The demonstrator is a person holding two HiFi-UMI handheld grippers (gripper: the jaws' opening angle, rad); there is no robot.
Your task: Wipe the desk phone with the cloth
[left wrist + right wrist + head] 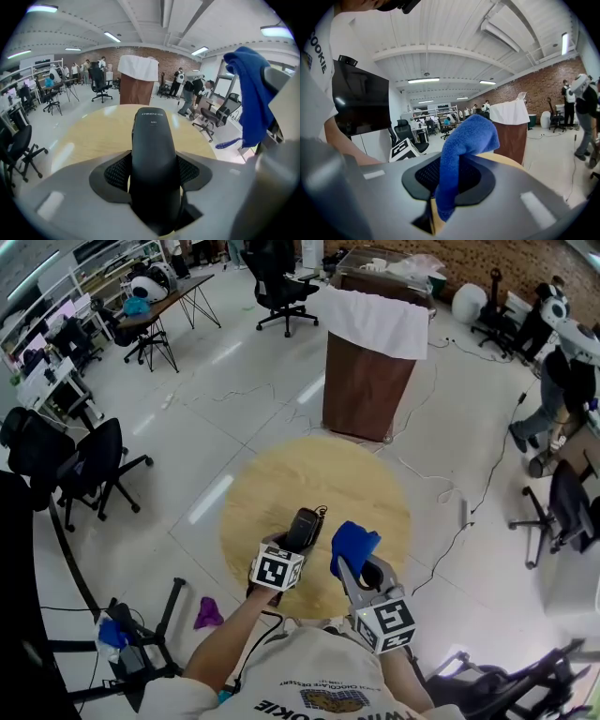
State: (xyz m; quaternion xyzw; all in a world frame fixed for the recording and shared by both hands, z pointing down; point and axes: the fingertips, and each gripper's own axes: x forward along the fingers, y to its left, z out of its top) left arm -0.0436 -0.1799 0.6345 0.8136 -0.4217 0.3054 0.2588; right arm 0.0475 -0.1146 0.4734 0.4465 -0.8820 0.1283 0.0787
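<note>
My left gripper (298,540) is shut on a black phone handset (305,524), lifted above the near part of the round wooden table (281,479). In the left gripper view the handset (154,154) stands up between the two pads, which press on its sides. My right gripper (362,565), just to the right, is shut on a blue cloth (354,545). In the right gripper view the cloth (466,140) bunches up and droops over the jaws. The cloth (251,93) hangs close to the right of the handset without touching it. No phone base shows.
A brown stand draped with a white cloth (370,362) is beyond the table. Black office chairs (94,465) stand at the left, right and back. Cables (469,512) run across the floor, where a purple rag (206,613) also lies. People stand at the far right.
</note>
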